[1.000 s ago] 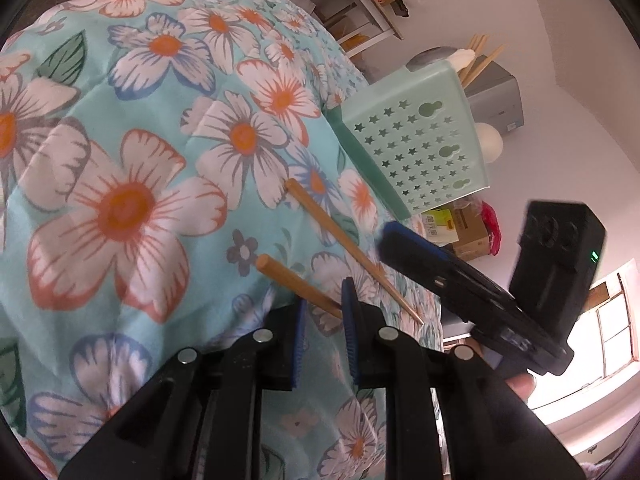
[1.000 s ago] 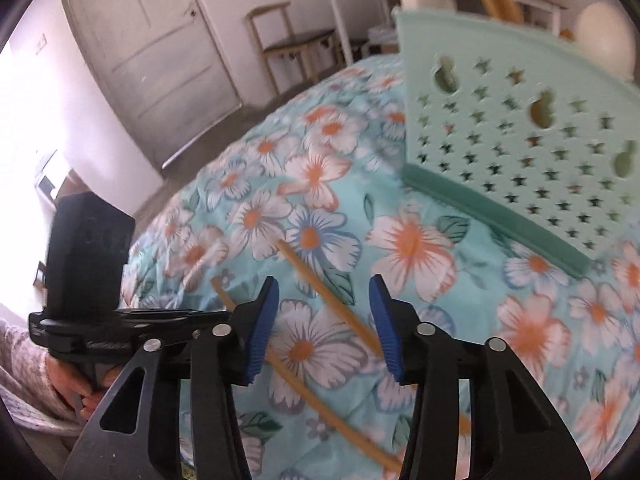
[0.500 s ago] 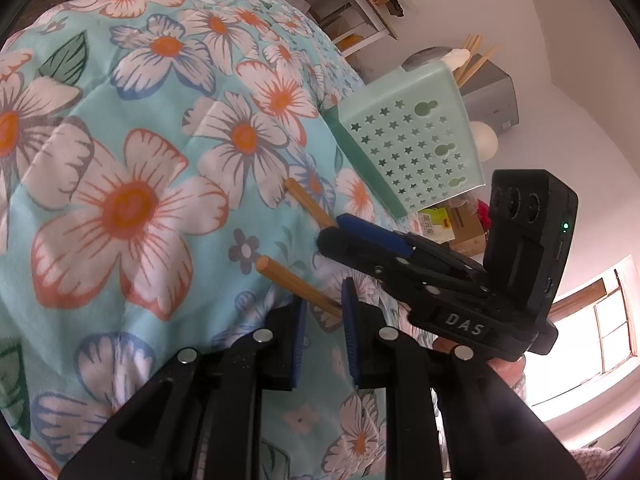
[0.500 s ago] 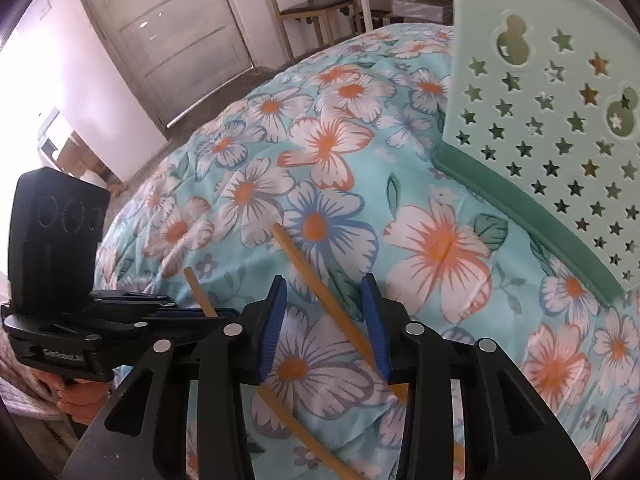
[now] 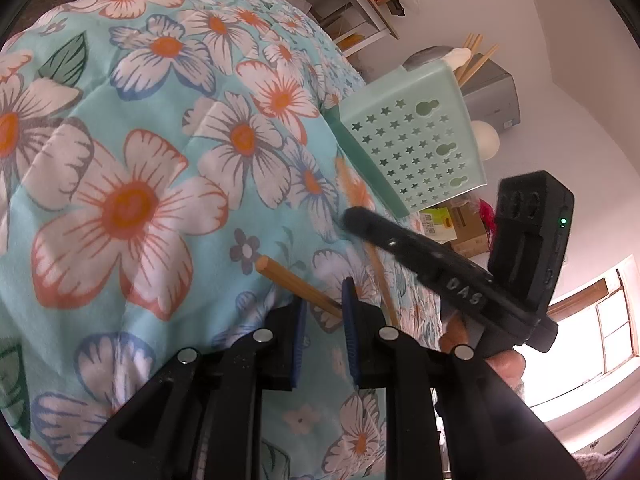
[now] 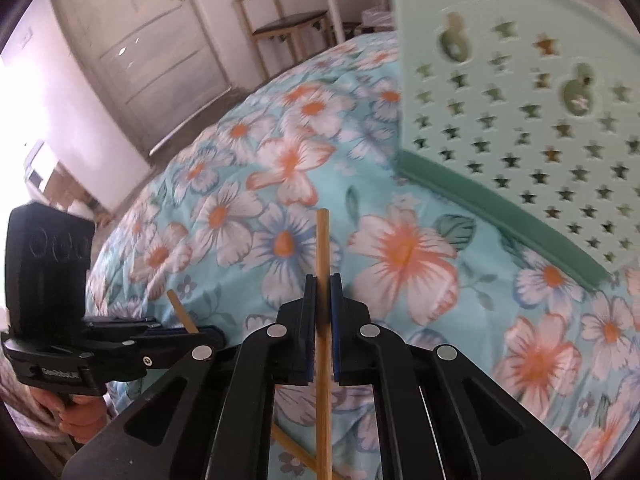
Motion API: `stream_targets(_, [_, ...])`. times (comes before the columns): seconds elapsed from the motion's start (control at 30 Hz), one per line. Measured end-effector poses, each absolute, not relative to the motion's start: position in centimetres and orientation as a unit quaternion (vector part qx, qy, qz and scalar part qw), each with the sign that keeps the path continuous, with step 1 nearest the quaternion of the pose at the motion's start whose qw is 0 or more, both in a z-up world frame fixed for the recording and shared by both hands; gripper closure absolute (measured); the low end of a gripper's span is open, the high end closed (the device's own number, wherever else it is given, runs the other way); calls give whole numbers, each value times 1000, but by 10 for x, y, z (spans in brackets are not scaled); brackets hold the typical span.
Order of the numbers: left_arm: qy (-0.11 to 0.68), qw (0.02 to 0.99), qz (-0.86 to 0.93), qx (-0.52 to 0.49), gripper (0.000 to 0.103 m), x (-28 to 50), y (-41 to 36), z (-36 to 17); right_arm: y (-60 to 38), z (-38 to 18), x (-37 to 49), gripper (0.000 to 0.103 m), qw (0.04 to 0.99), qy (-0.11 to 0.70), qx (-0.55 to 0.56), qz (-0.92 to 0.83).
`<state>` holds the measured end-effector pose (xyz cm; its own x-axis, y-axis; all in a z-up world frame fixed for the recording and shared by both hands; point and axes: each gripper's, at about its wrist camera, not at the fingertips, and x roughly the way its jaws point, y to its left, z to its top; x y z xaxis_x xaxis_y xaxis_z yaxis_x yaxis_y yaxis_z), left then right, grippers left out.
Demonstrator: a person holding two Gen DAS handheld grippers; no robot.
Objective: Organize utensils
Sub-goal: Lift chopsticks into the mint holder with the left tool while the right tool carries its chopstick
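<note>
Two wooden chopsticks are on the floral quilt point(image 5: 132, 200). My right gripper point(image 6: 323, 280) is closing down on one chopstick point(image 6: 322, 240); the pads press both its sides and its far end points up off the cloth. In the left wrist view, the right gripper point(image 5: 352, 218) reaches in from the right with that chopstick point(image 5: 352, 188) blurred. My left gripper point(image 5: 324, 304) is shut on the other chopstick point(image 5: 288, 280), which crosses its pads at a slant with the butt end poking forward. The mint-green utensil holder point(image 6: 520, 120) with star holes stands behind, holding chopsticks point(image 5: 474, 56) and white spoons point(image 5: 456, 56).
The quilt drapes over a rounded surface that falls away on all sides. A hand point(image 6: 76, 412) grips the left gripper's handle. Beyond the quilt are a wooden chair point(image 6: 280, 20), a door point(image 6: 152, 52), a cardboard box point(image 5: 460, 224) and a bright window point(image 5: 592, 332).
My right gripper came down over the far chopstick, its jaws went from wide to shut on it, and the chopstick's end swung up. The left gripper and its chopstick stayed put.
</note>
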<state>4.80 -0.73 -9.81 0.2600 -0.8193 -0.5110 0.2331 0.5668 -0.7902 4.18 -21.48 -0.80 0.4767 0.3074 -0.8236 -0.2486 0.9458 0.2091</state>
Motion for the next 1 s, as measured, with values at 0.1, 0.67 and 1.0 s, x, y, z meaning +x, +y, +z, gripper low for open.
stream_targets(0.1, [493, 735, -357, -298, 86, 48, -8, -98, -227, 4, 36, 98, 873, 463, 60, 143])
stream_targets(0.67, [493, 750, -337, -283, 86, 51, -10, -90, -290, 71, -31, 98, 921, 341, 166, 88])
stream_targets(1.0, [426, 812, -325, -230, 88, 50, 0, -38, -303, 74, -49, 98, 925, 312, 198, 90])
